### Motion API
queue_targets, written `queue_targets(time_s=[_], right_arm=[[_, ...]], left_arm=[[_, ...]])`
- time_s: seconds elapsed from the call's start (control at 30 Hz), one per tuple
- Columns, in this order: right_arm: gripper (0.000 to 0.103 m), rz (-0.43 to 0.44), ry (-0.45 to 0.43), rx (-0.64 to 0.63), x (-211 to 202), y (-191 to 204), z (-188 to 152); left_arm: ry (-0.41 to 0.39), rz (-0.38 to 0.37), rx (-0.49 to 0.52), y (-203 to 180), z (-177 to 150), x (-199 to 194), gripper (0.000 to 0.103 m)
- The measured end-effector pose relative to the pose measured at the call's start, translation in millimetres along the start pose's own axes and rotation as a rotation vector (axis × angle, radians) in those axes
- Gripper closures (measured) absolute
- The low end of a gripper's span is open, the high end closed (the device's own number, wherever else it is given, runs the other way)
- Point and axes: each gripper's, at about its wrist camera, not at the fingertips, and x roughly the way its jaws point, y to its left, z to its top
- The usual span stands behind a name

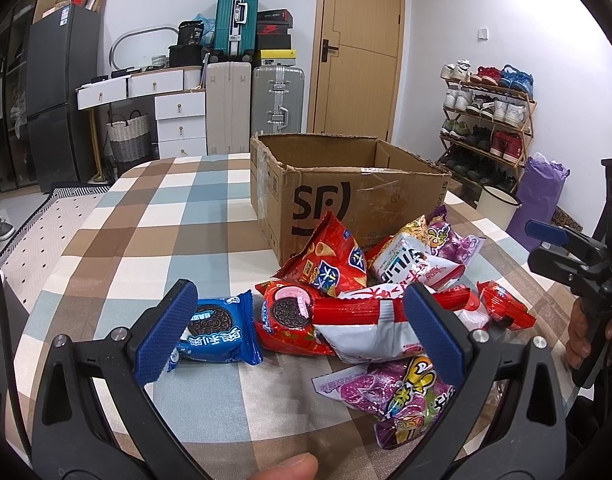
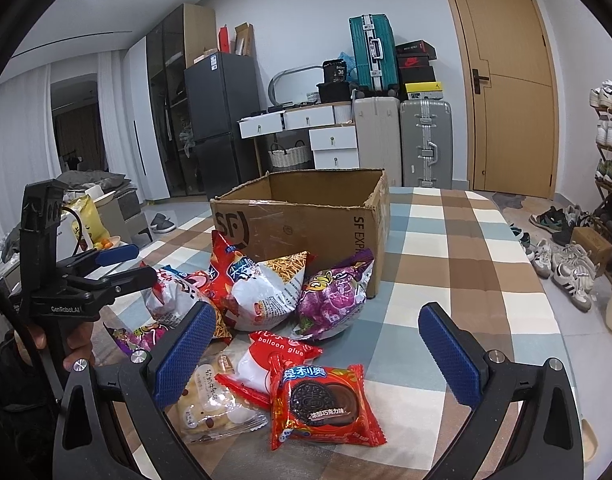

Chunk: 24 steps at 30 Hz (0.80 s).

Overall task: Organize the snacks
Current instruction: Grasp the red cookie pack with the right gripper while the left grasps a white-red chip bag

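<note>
An open cardboard box (image 1: 370, 196) (image 2: 306, 216) stands on the checked tablecloth with a heap of snack packets in front of it. In the left wrist view my left gripper (image 1: 299, 330) is open above a blue Oreo packet (image 1: 215, 330) and a red Oreo packet (image 1: 289, 320), beside a red chips bag (image 1: 334, 258) and a purple bag (image 1: 402, 398). In the right wrist view my right gripper (image 2: 318, 354) is open over a red Oreo packet (image 2: 324, 406), a red-and-white packet (image 2: 265, 364) and a clear biscuit packet (image 2: 213, 404). Nothing is held.
A checked tablecloth (image 1: 177, 216) (image 2: 458, 240) covers the table. The left gripper (image 2: 117, 266) shows at the left of the right wrist view, the right gripper (image 1: 546, 240) at the right of the left wrist view. Suitcases, drawers, a door and a shoe rack (image 1: 486, 120) stand behind.
</note>
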Motion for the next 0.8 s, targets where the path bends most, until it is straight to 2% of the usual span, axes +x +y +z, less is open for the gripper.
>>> queue_targets(time_s=[0.07,0.23,0.43,0.8], right_arm=[[0.000,-0.006,0.016,-0.001,2.8,0.6,0.7],[0.000,0.022,0.120,0.013,13.8,-2.5,0.8],[0.000,-0.011,0.245,0.048,25.6,-8.3,-8.1],[0.001,0.037,0.327,0.111,33.6,-21.6,-26.1]], left_arm=[[0.004,0.005,0.002,-0.4,-1.5,5.5,0.001],[0.017,-0.028,0.004,-3.3,3.7,0.0,0.001],[0.048,-0.081,0.014,-13.5,5.8,-7.5,0.001],[0.120,-0.110,0.037,-29.9,-0.5,5.0,0.001]])
